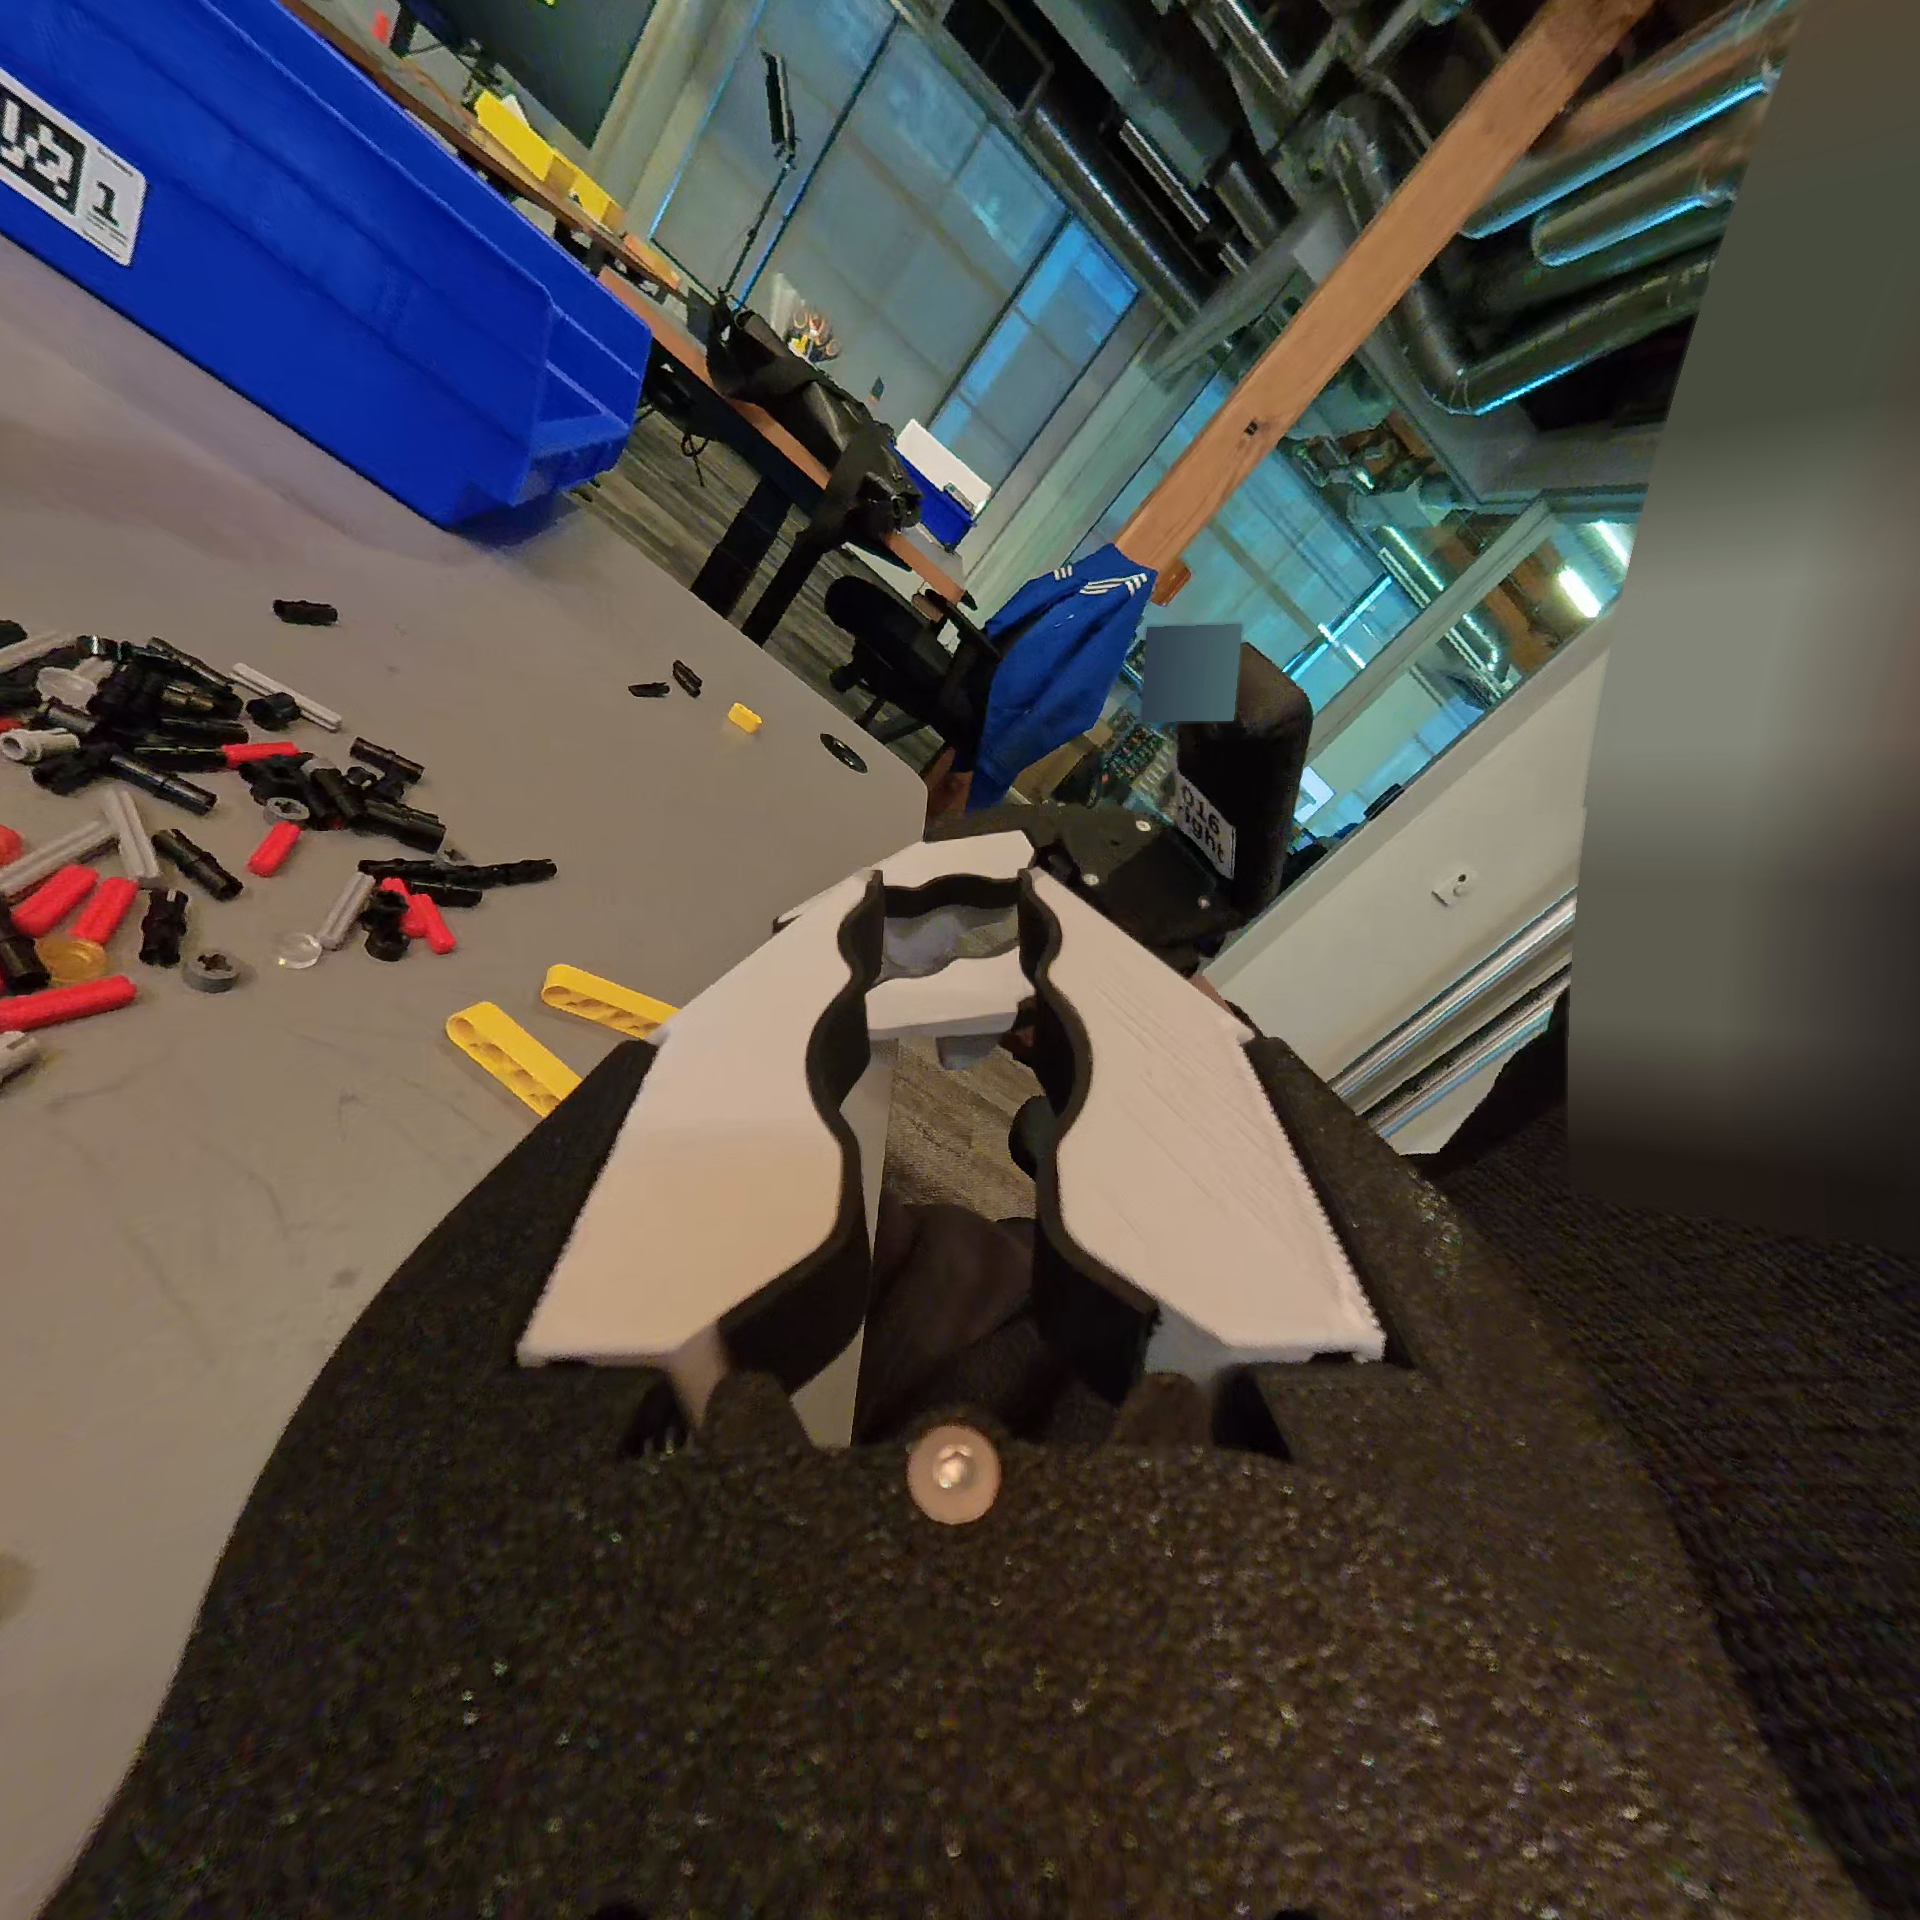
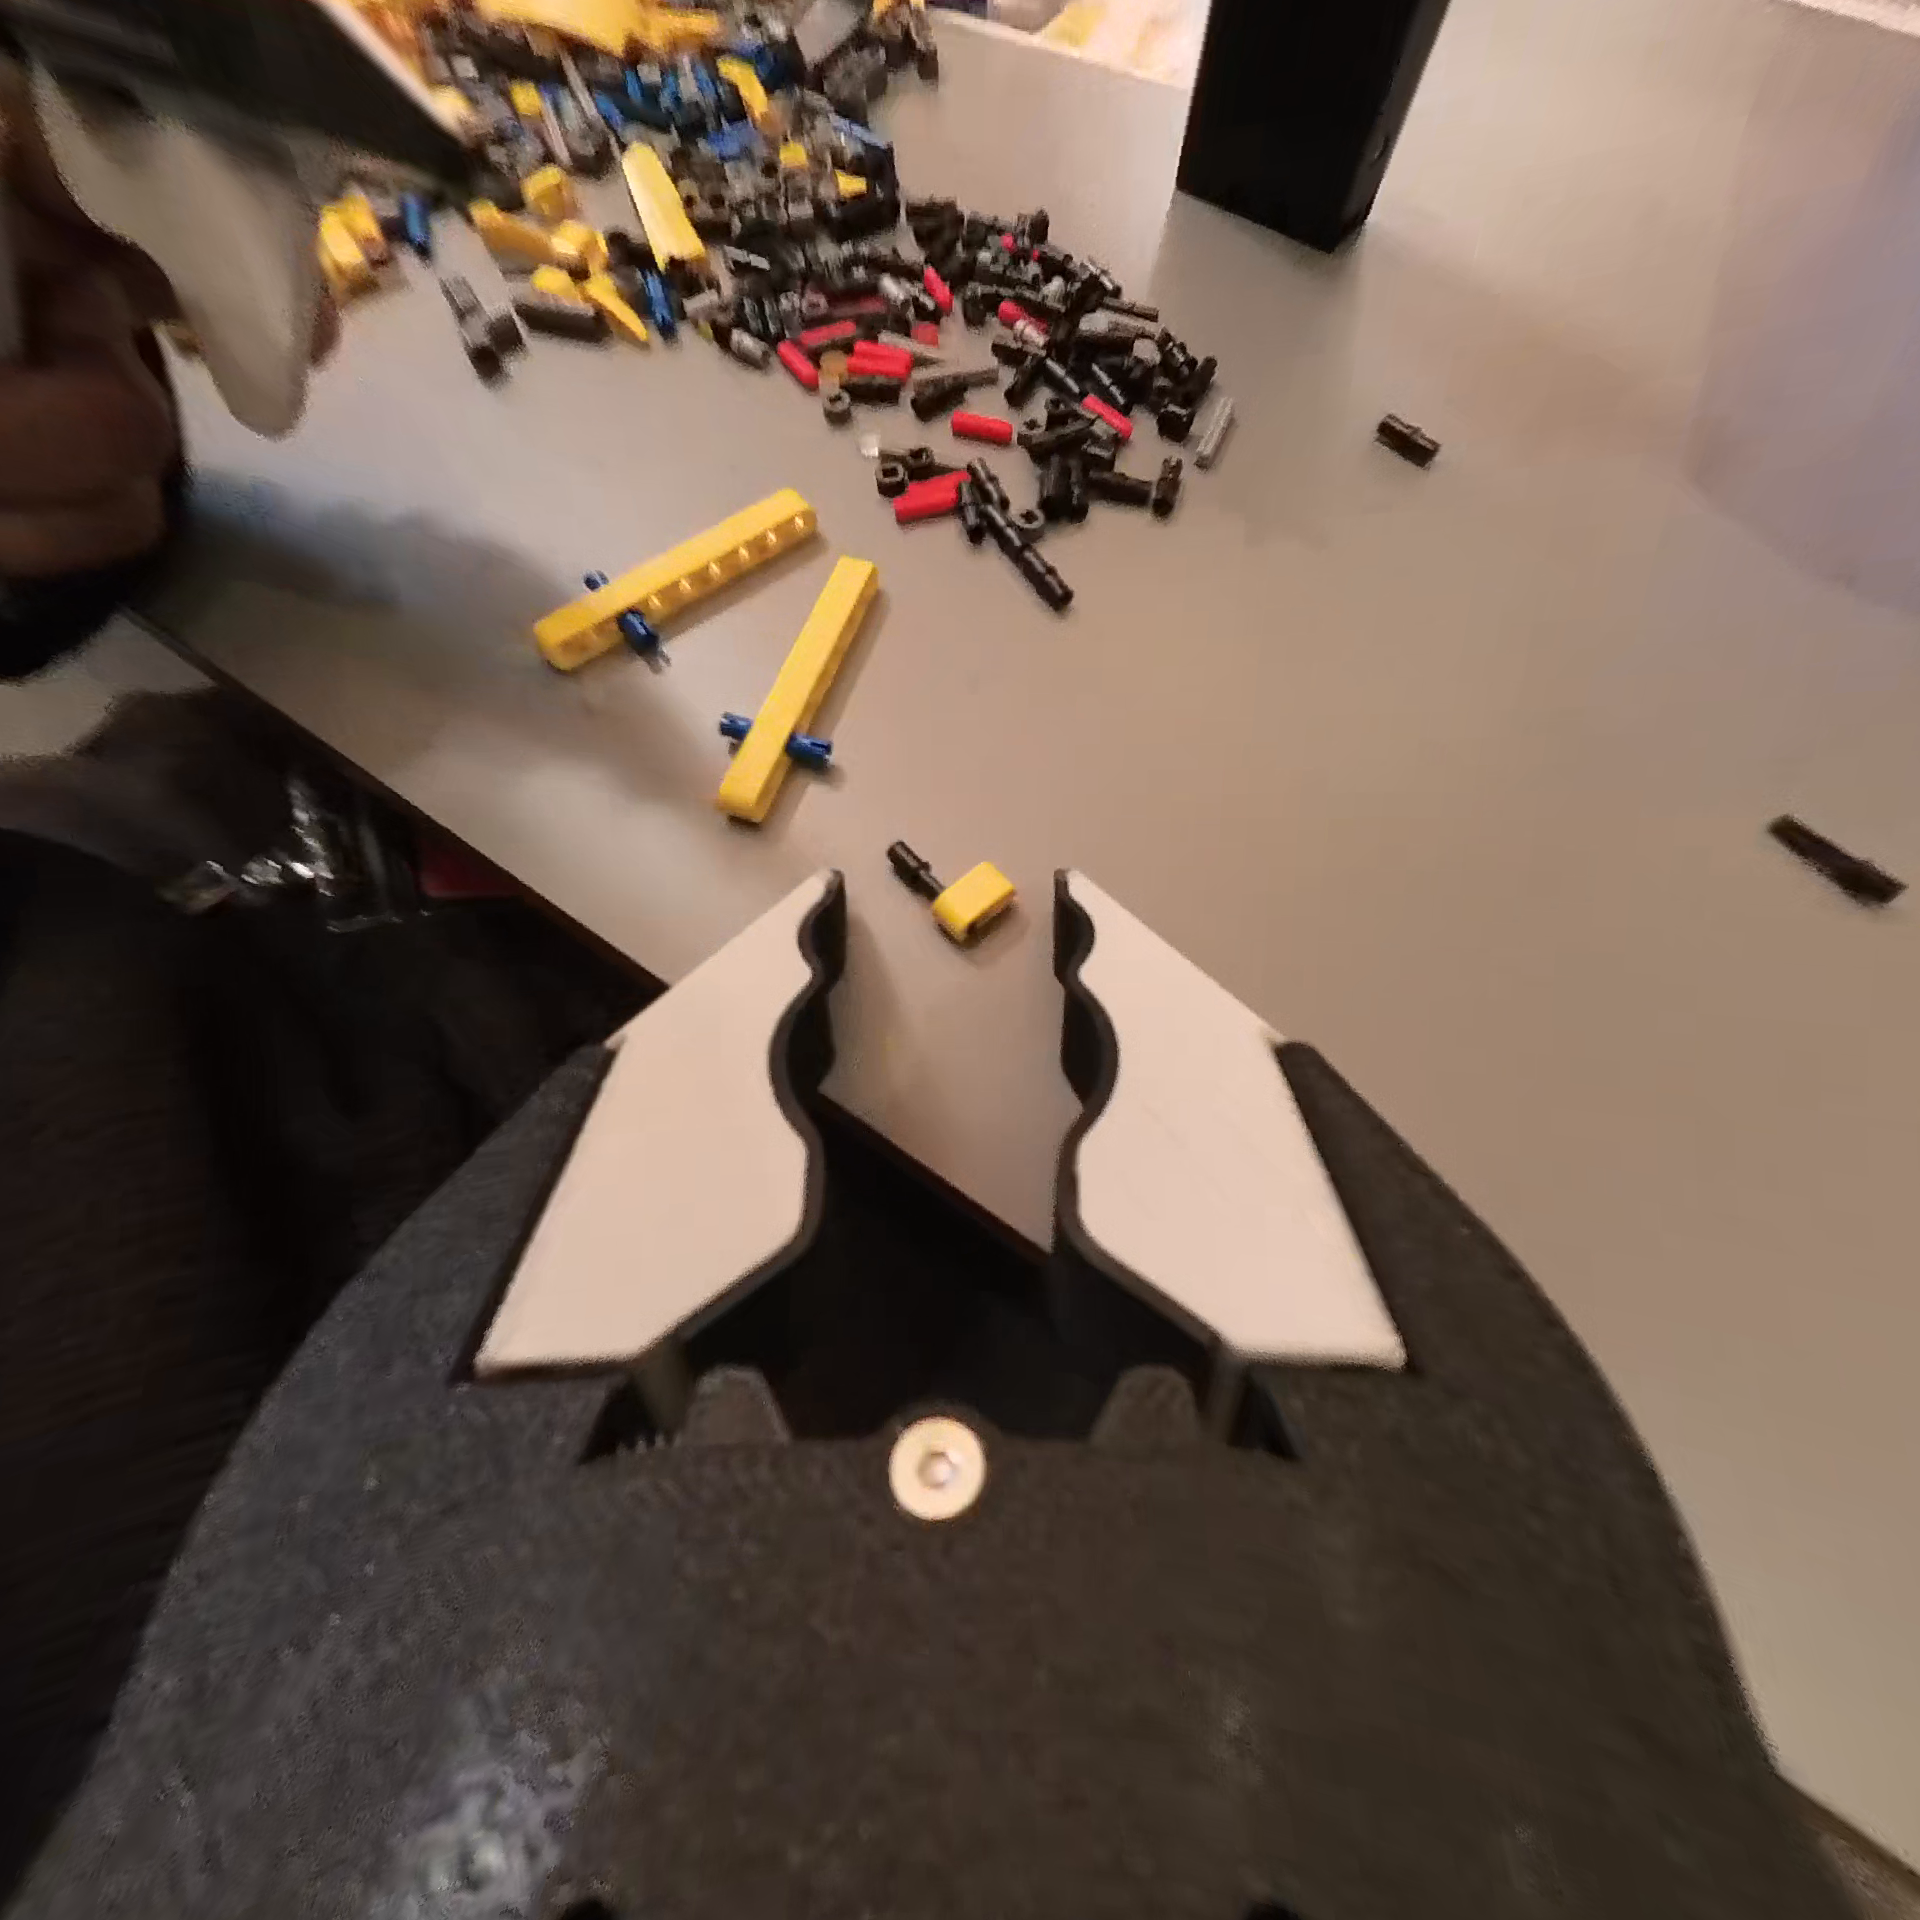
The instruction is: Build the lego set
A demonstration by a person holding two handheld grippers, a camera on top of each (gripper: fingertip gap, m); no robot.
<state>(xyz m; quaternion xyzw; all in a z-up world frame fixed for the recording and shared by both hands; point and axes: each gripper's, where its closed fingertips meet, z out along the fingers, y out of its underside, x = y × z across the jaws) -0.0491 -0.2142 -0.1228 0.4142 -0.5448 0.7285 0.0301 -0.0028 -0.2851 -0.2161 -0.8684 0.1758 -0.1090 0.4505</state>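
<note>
My right gripper (image 2: 948, 883) is open and empty, low over the near edge of the grey table (image 2: 1455, 831). A small yellow piece (image 2: 975, 900) with a black pin (image 2: 909, 864) in it lies on the table just ahead of its fingertips, in line with the gap. Two yellow beams (image 2: 675, 592) (image 2: 800, 686), each with a blue pin through it, lie farther ahead to the left. My left gripper (image 1: 948, 883) is open and empty, tilted, pointing past the table's corner. The right gripper's white fingers (image 1: 940, 997) show through its gap. It appears blurred in the right wrist view (image 2: 239, 260).
A pile of black, red and grey pins (image 1: 187, 790) (image 2: 1039, 364) covers the table's middle, with yellow and blue parts (image 2: 644, 187) behind. A blue bin (image 1: 312, 260) stands at the back. A black post (image 2: 1309, 114) stands far right. Stray black pieces (image 2: 1837, 859) (image 2: 1408, 438) lie apart. One gripper's finger ends stand about 12 centimetres off the other's.
</note>
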